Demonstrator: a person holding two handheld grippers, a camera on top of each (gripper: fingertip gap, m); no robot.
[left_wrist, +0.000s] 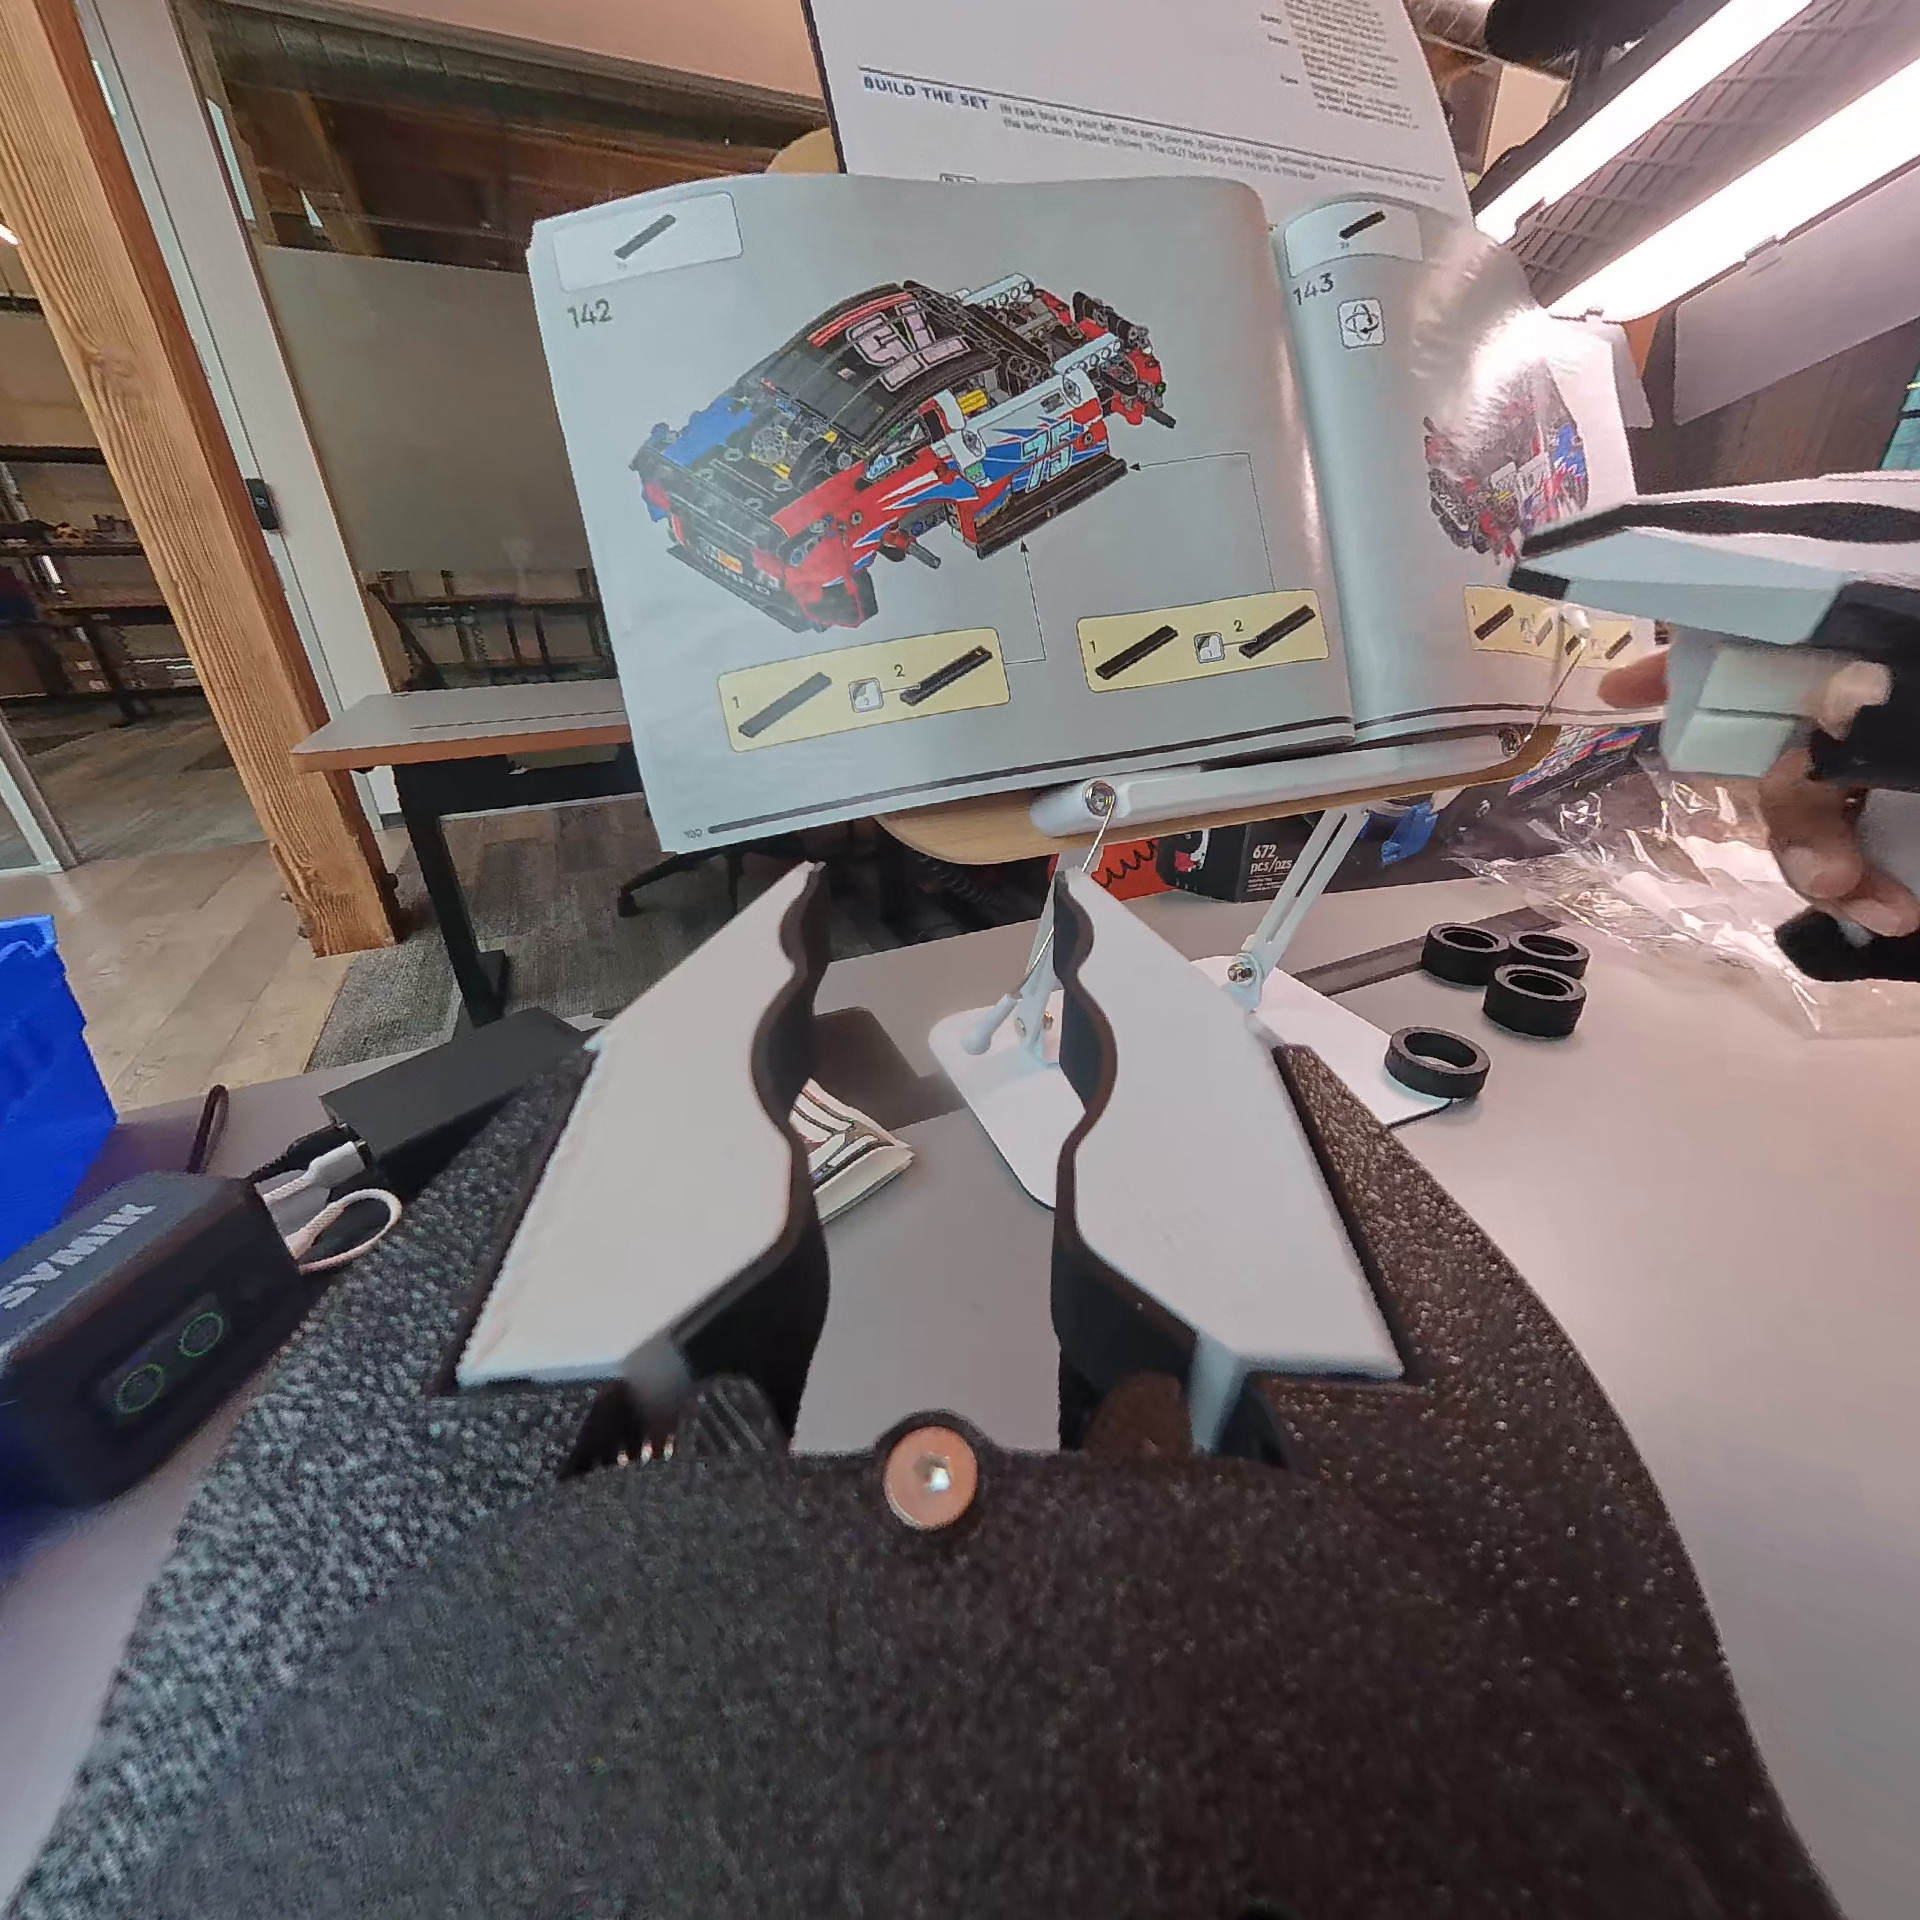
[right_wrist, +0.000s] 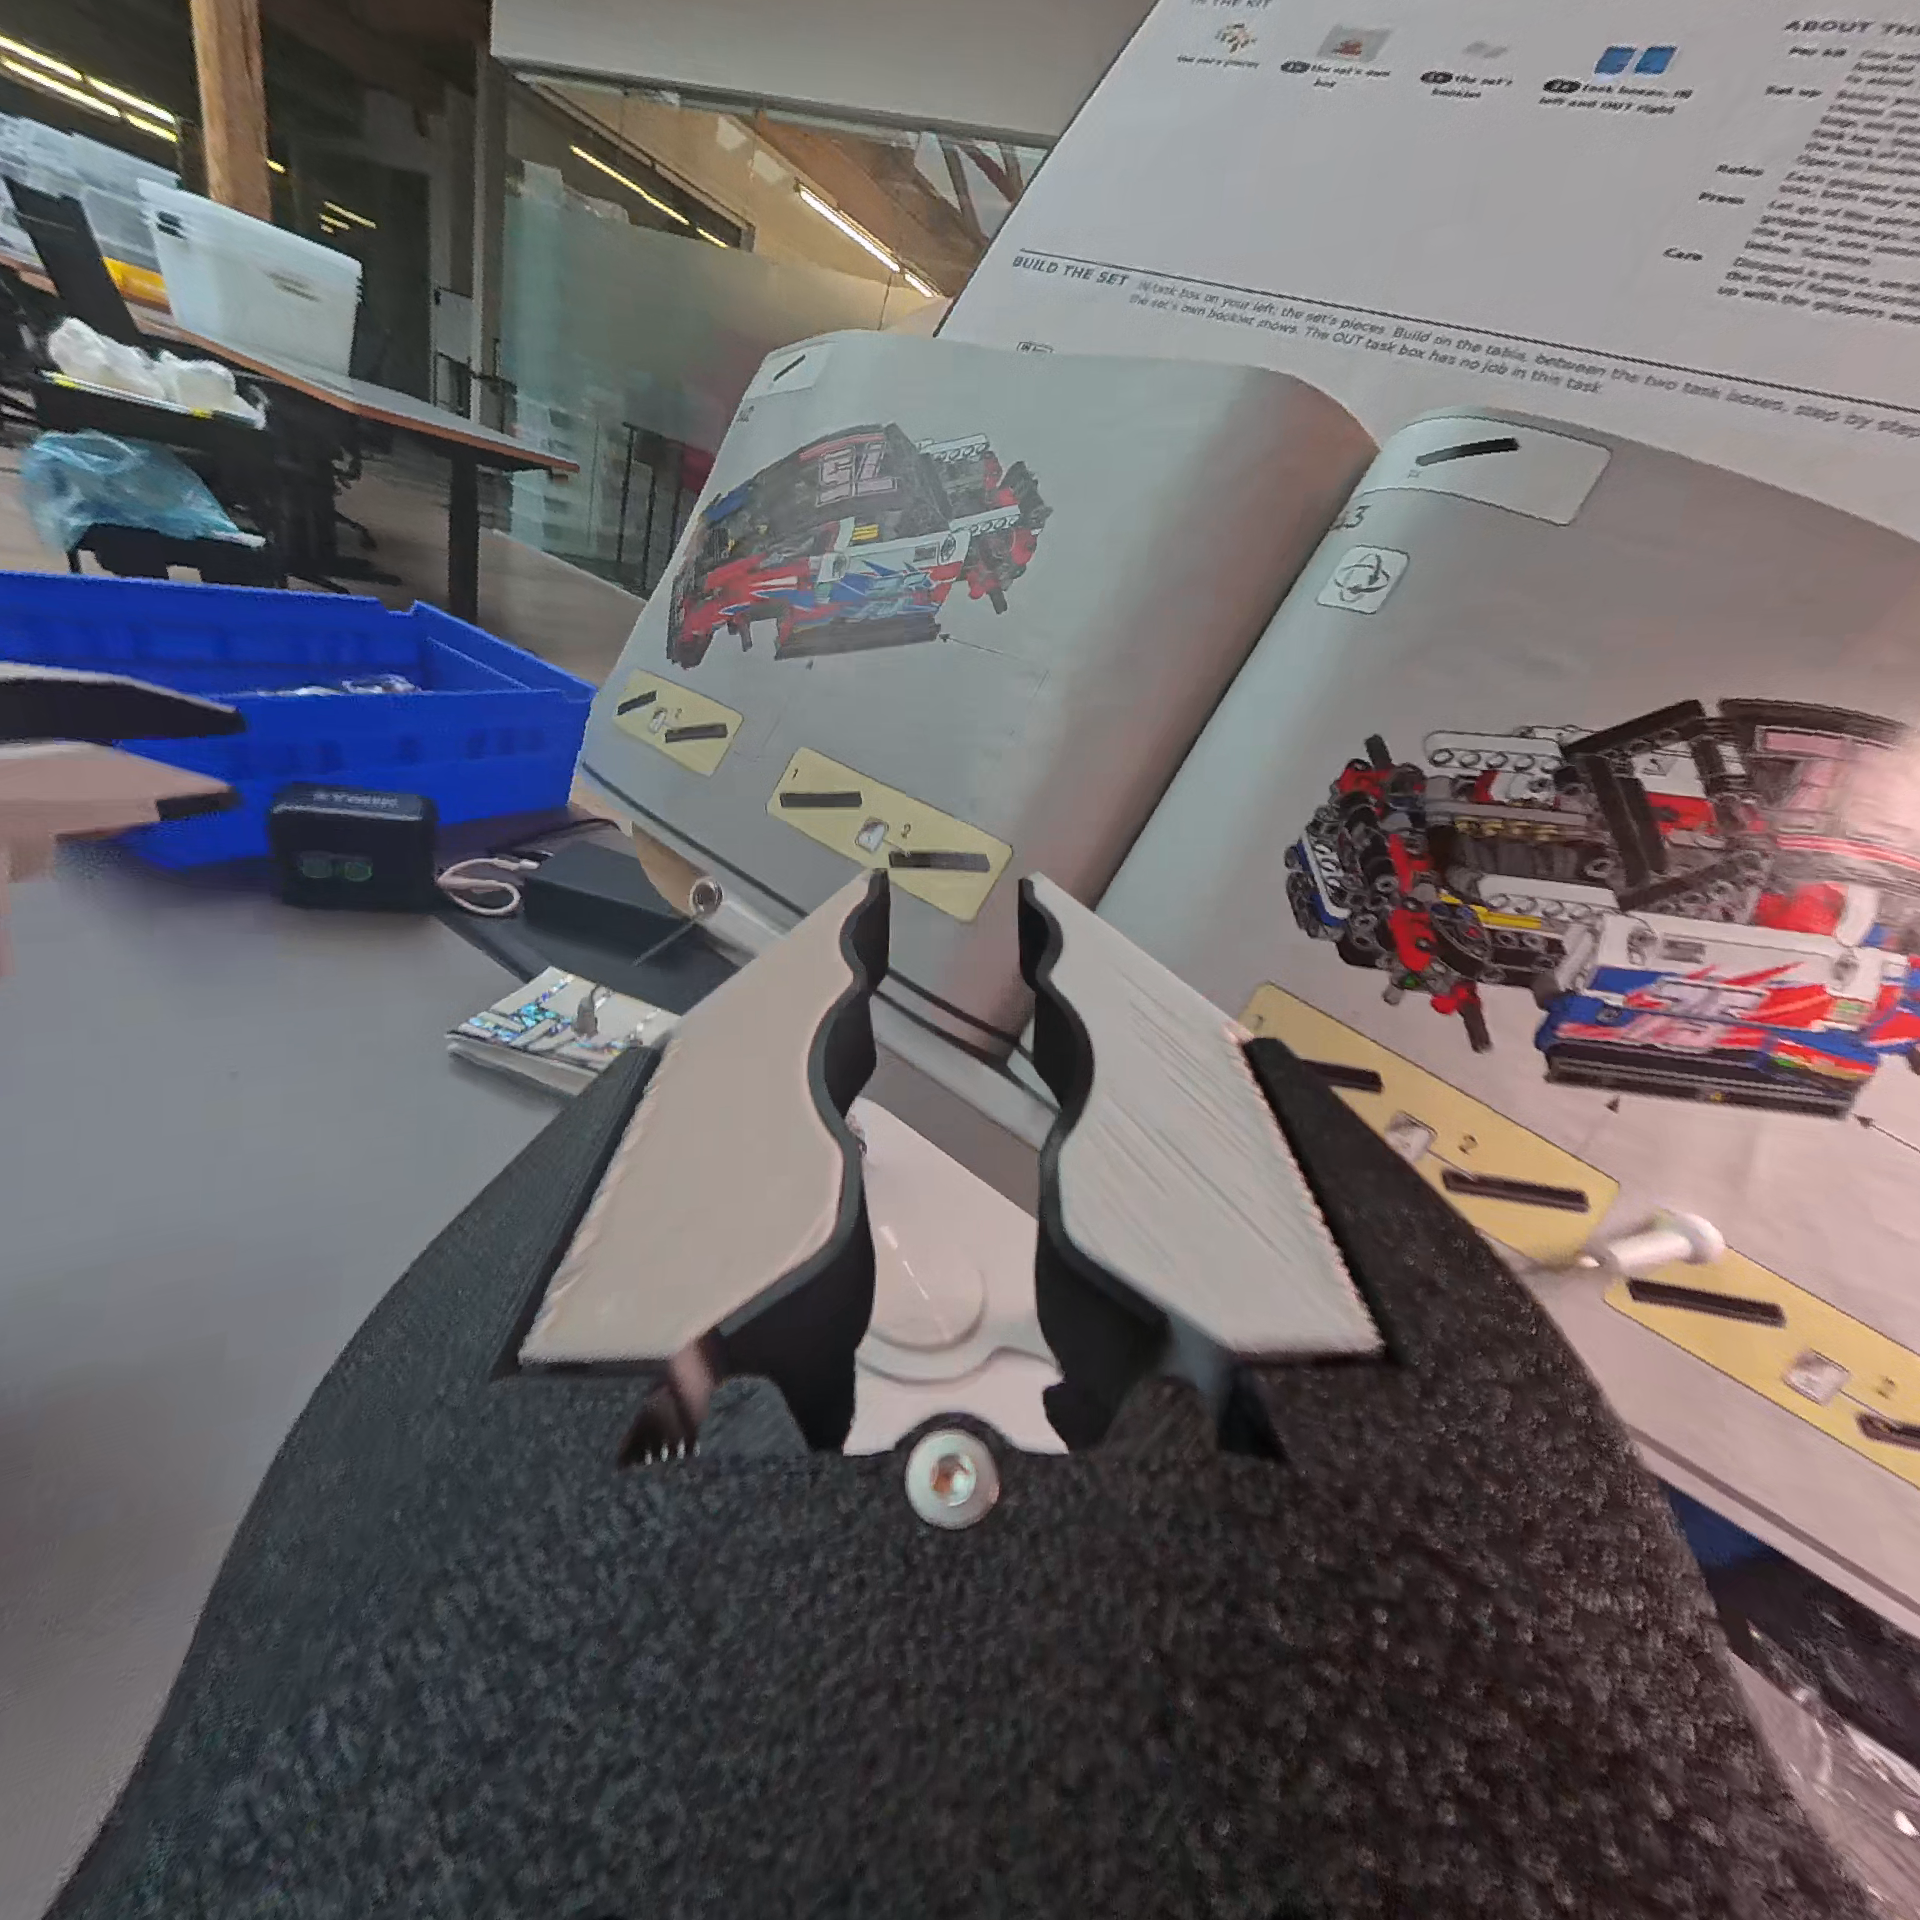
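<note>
An open instruction booklet (left_wrist: 935, 499) is resting on a white stand (left_wrist: 1049, 1091) on the grey desk (left_wrist: 1662, 1299). The right tongs (right_wrist: 951, 894) are hovering just before its lower edge near the fold, jaws standing apart, gripping nothing. The left tongs (left_wrist: 935, 904) are hanging below the booklet, likewise apart and empty. Four black tyres (left_wrist: 1507, 971) are lying right of the stand; a blue bin (right_wrist: 312, 686) is sitting left.

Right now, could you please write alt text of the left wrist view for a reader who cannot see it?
The open, empty left gripper points at an instruction booklet open on a white stand on a grey table. Four black tyres lie to the right, where the right gripper reaches the booklet's right page.
</note>
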